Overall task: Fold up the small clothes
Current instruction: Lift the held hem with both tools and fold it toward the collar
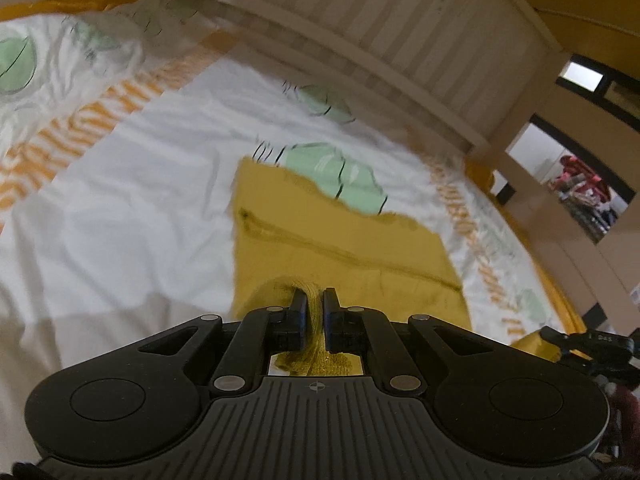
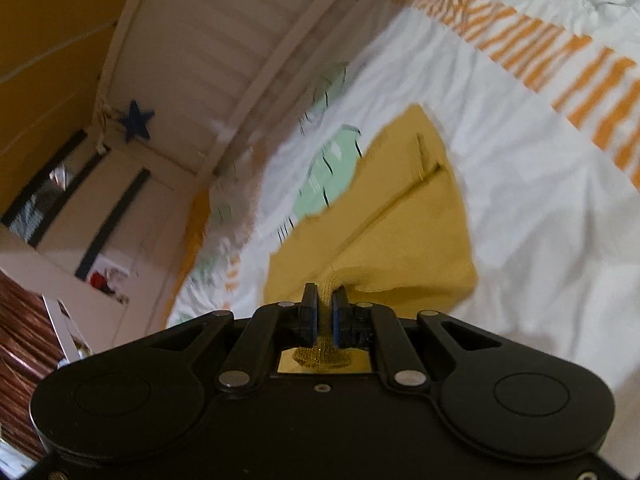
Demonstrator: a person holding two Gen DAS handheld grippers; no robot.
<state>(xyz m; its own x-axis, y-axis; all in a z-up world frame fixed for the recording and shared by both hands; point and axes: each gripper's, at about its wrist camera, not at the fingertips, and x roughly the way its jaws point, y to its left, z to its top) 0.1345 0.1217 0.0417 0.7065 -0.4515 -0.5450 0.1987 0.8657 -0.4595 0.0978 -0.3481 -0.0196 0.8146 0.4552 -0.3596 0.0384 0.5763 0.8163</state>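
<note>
A small mustard-yellow knitted garment (image 1: 320,240) lies on a white bed cover, its far edge over a green print. My left gripper (image 1: 315,294) is shut on a pinched-up fold of the garment's near edge, and yellow cloth shows between the fingers. In the right wrist view the same yellow garment (image 2: 384,232) stretches away from me, and my right gripper (image 2: 325,291) is shut on another bunched bit of its near edge. Both pinched parts stand raised off the cover. At the lower right of the left wrist view the other gripper's black tip (image 1: 588,344) shows beside yellow cloth.
The white bed cover (image 1: 140,200) carries orange lettering and green shapes, with wrinkles. A slatted wooden bed rail (image 1: 400,40) runs along the far side. A white cabinet with a blue star (image 2: 138,122) stands beyond the rail. Yellow walls and a doorway lie behind.
</note>
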